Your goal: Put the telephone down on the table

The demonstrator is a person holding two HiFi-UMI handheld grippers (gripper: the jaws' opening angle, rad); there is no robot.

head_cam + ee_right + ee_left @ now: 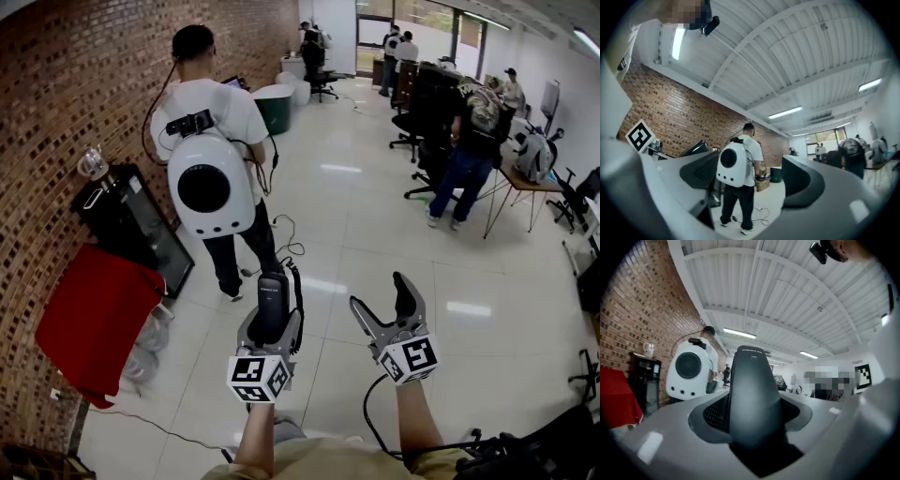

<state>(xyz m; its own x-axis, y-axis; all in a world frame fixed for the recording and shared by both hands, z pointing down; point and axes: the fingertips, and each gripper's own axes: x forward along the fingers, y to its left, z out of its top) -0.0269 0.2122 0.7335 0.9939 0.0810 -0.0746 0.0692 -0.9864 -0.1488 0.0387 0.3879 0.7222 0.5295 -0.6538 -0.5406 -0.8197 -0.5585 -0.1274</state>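
A black telephone handset (pixel 273 302) stands upright between the jaws of my left gripper (pixel 270 323), which is shut on it. A black coiled cord (pixel 298 291) hangs off its right side. In the left gripper view the handset (pixel 753 397) fills the middle, clamped between the two grey fingers (pixel 670 427). My right gripper (pixel 386 305) is held beside it to the right, tilted upward, open with nothing between its jaws. The right gripper view looks through that open gap (pixel 754 187) at the room. No table top shows near the grippers.
A person with a white dome backpack (pixel 208 186) stands ahead on the white tiled floor. Along the brick wall at left sit a red cloth (pixel 94 314) and a black cabinet (pixel 131 225). Desks, office chairs and people (pixel 469 141) fill the far right.
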